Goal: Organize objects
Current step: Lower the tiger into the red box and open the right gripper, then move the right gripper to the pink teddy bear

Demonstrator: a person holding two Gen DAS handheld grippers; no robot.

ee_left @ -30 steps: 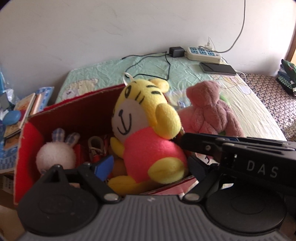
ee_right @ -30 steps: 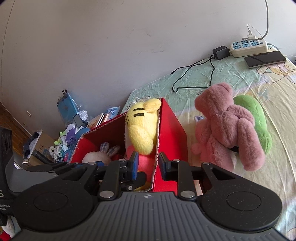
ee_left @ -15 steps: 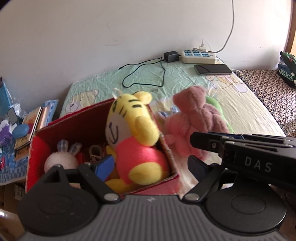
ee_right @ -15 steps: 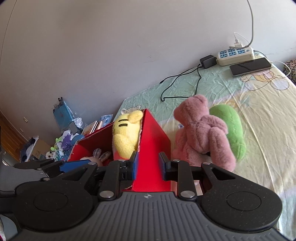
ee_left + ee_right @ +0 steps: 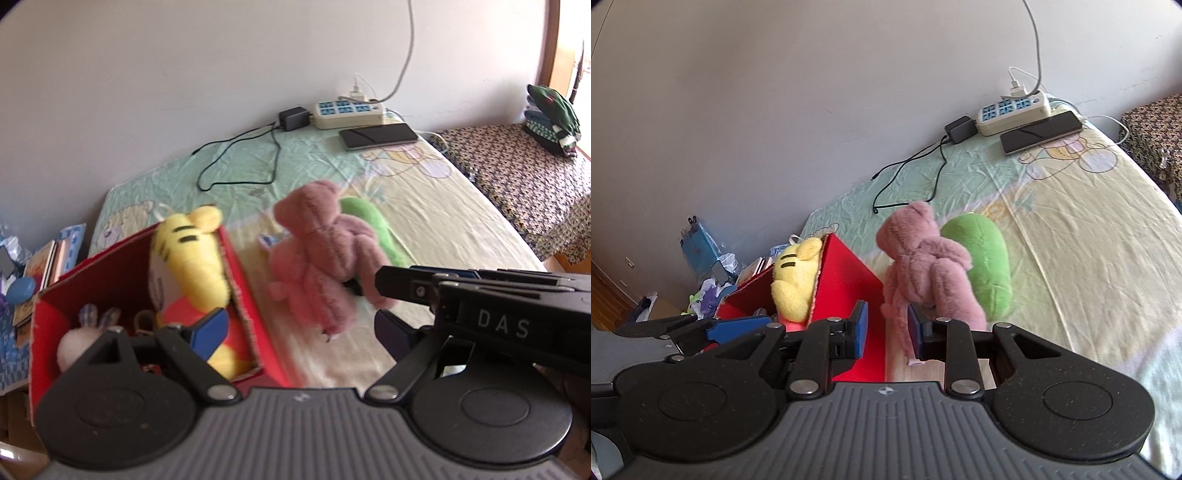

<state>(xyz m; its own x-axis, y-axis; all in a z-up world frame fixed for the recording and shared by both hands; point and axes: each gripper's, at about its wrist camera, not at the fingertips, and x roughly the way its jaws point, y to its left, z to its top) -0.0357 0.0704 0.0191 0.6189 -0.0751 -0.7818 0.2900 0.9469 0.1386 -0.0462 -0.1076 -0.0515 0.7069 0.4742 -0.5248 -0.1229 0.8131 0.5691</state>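
Note:
A red cardboard box (image 5: pixel 255 314) stands on the bed's left end. It holds a yellow tiger plush (image 5: pixel 192 266) and a white bunny (image 5: pixel 77 343). To its right a pink teddy bear (image 5: pixel 321 251) lies on the sheet, leaning on a green plush (image 5: pixel 365 218). My left gripper (image 5: pixel 299 328) is open and empty, hovering above the box's right wall and the bear's legs. In the right wrist view my right gripper (image 5: pixel 886 328) holds its jaws a narrow gap apart with nothing in them. It sits just short of the bear (image 5: pixel 923 266), beside the box (image 5: pixel 849 280).
A power strip (image 5: pixel 347 112), a phone (image 5: pixel 376 134) and a black cable (image 5: pixel 240 155) lie at the far end by the wall. Folded clothes (image 5: pixel 550 114) rest on a patterned blanket (image 5: pixel 517 177) at right. Books (image 5: pixel 44 258) and clutter sit left of the bed.
Both grippers have drifted right, away from the box and toward the pink bear, so the box and tiger slid left in both views. Neither gripper's jaws changed.

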